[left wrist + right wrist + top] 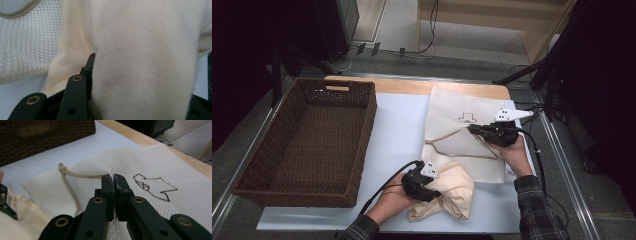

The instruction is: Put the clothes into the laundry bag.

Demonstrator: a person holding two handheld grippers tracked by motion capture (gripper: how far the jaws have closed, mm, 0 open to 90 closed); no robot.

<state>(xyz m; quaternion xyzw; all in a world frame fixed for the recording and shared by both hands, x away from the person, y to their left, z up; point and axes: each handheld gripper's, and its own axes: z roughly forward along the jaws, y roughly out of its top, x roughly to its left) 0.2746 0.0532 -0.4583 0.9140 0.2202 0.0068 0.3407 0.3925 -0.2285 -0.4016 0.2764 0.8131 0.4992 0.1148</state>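
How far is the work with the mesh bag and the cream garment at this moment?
Done: the right tongs have pinched the top layer of the mesh bag and lift it, so the mouth gapes. In hand: the left tongs grip the bunched cream garment beside the opening. Left: the garment lies outside the bag; the wicker basket holds nothing.

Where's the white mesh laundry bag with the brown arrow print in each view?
High view: white mesh laundry bag lies right of centre on the table, its top layer pinched by the right gripper.
Left gripper view: top left corner, behind the cream knitted garment that the left gripper grips.
Right gripper view: across the middle, pinched between the shut jaws.
Shared landmark: the bag's beige trim.
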